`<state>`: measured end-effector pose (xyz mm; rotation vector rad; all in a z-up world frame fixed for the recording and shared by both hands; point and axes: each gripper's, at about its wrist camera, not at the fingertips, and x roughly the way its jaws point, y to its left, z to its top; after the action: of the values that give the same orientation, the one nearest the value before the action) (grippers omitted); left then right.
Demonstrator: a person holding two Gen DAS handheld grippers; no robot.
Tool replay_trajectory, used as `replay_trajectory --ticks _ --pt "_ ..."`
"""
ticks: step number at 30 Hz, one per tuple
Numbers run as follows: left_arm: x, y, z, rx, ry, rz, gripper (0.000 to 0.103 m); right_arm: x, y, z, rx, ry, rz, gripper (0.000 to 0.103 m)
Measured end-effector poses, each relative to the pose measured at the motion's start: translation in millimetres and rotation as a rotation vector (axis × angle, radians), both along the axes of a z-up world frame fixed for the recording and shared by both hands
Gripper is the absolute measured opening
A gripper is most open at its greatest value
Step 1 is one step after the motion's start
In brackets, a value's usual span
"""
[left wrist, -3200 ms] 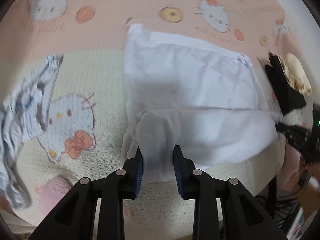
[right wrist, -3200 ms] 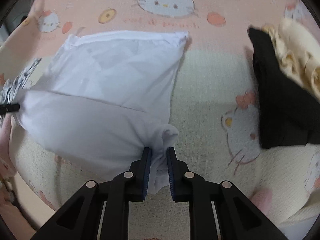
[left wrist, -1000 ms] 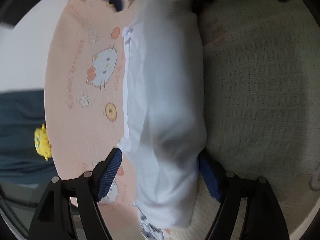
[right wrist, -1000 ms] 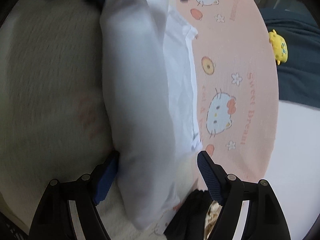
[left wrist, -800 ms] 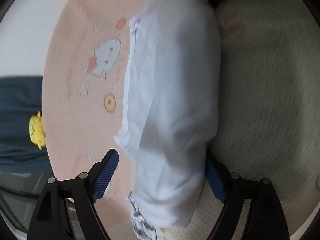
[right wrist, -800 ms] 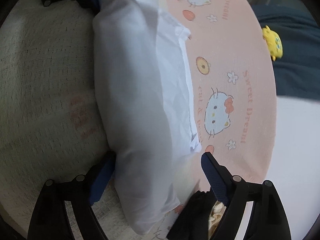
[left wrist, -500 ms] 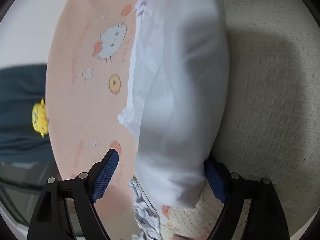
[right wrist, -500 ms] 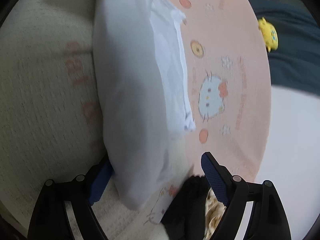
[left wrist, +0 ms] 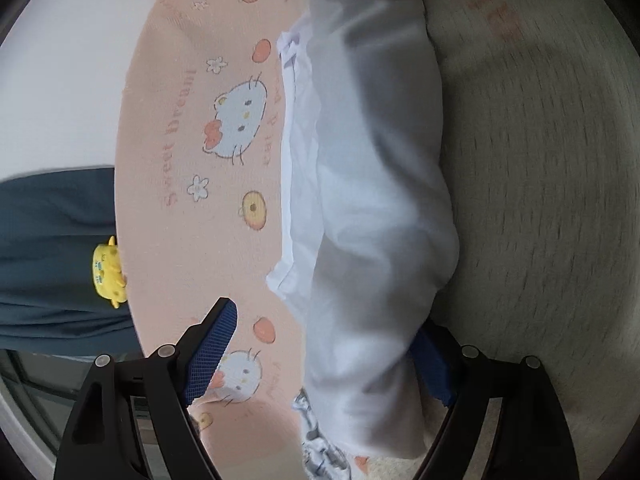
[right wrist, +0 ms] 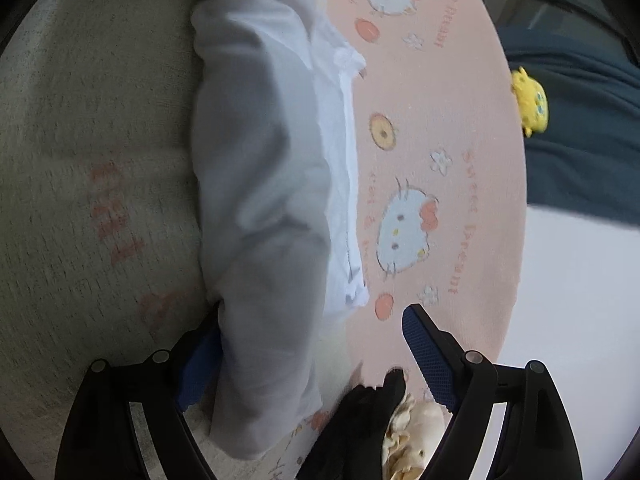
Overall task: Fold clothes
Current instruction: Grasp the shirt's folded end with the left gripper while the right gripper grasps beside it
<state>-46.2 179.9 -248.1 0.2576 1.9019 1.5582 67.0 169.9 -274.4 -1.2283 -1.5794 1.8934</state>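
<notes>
We saw the white garment (left wrist: 372, 184) lying folded lengthwise on the pink cartoon-cat blanket (left wrist: 180, 184), running from 12 to 6 o'clock in both wrist views. The left gripper (left wrist: 324, 352) stood with jaws wide apart at one end, cloth between them, one pad hidden behind it; they had just been opening. The right gripper (right wrist: 312, 356) likewise had its jaws apart around the other end. A black garment (right wrist: 356, 424) with a cream one (right wrist: 412, 432) on it lay at 6 o'clock in the right view, patterned cloth (left wrist: 316, 440) at 6 in the left.
</notes>
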Motion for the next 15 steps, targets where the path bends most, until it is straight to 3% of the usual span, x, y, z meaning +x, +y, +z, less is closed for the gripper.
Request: replay_trajectory --ticks 9,13,15 --pt "-12 -39 3 -0.012 -0.043 0.047 0.083 18 15 0 0.019 -0.012 -0.045 0.086" --pt "-14 -28 -2 -0.071 -0.020 0.054 0.082 16 10 -4 0.040 -0.078 -0.026 0.085" --pt "-18 -23 -1 -0.061 -0.045 0.099 0.082 11 13 -4 0.013 -0.106 -0.050 0.083"
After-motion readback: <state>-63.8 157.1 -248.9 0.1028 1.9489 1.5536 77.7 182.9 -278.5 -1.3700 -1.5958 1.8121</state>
